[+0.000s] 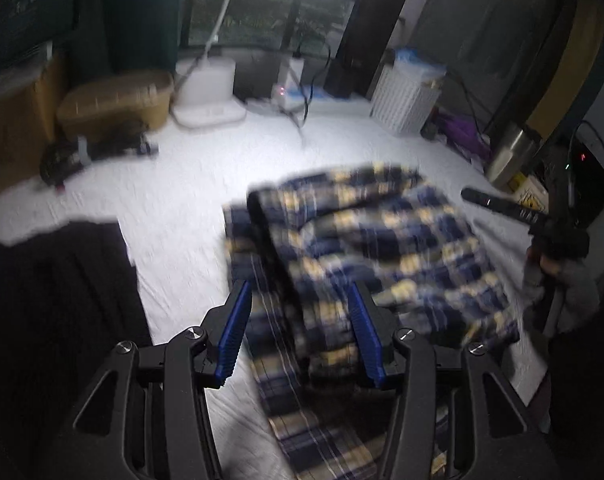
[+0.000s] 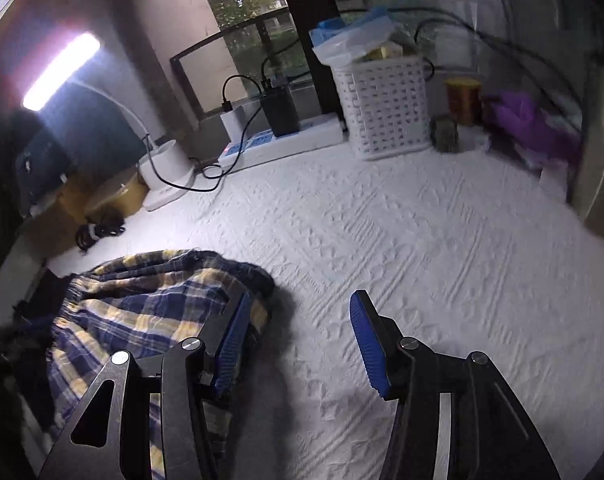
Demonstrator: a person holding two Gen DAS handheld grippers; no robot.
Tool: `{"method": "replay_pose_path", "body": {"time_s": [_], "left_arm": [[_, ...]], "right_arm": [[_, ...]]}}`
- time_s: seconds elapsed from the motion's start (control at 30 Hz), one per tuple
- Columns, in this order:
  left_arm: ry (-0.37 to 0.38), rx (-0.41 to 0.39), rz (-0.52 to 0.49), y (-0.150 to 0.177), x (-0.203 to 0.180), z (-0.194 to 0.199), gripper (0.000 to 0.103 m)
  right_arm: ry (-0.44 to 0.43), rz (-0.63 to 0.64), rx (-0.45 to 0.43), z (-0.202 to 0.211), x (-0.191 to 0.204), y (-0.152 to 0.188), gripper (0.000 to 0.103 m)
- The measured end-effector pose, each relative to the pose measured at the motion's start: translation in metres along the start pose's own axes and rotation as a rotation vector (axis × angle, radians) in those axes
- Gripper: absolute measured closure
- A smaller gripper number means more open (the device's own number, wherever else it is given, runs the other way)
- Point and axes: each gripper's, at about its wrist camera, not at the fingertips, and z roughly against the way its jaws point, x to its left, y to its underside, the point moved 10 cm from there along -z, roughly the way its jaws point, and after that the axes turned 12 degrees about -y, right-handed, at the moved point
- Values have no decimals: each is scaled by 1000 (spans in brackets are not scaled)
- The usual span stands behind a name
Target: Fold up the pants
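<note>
- Between my left gripper's [image 1: 300,332] fingers I see the pants [image 1: 366,248], blue and yellow checks, bunched on the white cover [image 1: 190,176].
- These fingers are apart, and I can't tell if they touch the cloth, because the view is blurry.
- My right gripper's [image 2: 300,340] fingers are apart too, with only white cover between them.
- The pants [image 2: 150,300] lie by the left finger [image 2: 232,344] there.
- A white basket [image 2: 386,108] stands far ahead of them.

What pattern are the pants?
The pants are navy, yellow and white plaid; clearest in the right wrist view.
</note>
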Motion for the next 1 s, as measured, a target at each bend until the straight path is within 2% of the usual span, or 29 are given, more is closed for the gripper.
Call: {"method": "replay_pose_path", "body": {"time_s": [0.13, 0.23, 0.33, 0.4, 0.47, 0.53, 0.63, 0.73, 0.83, 0.9, 0.93, 1.0], "left_arm": [[27, 34, 29, 12, -4, -8, 53], [28, 28, 17, 10, -6, -8, 53], [23, 32, 9, 9, -5, -10, 53], [21, 34, 6, 10, -4, -13, 53], [18, 39, 2, 11, -4, -15, 53], [19, 40, -5, 12, -4, -17, 53], [15, 47, -11, 12, -3, -19, 53], [0, 22, -11, 7, 0, -12, 53], [-6, -16, 18, 2, 7, 0, 53], [-38, -39, 34, 1, 15, 6, 53], [-52, -50, 44, 1, 20, 11, 53], [-56, -60, 55, 4, 25, 19, 53]], "right_arm": [[-124, -41, 67, -22, 10, 9, 49], [-173, -48, 94, -40, 19, 8, 50], [-174, -28, 101, -52, 27, 4, 71], [-180, -21, 115, -60, 31, 4, 74], [-189, -5, 128, -65, 34, 2, 87], [-174, 62, 125, -65, 40, -5, 89], [-79, 192, 112, -64, 46, -18, 89], [-25, 250, 134, -61, 48, -19, 89], [33, 277, 122, -47, 44, -13, 89], [56, 261, 120, -37, 38, -6, 88], [68, 245, 115, -28, 36, -1, 86], [84, 228, 96, -11, 36, 8, 56]]}}
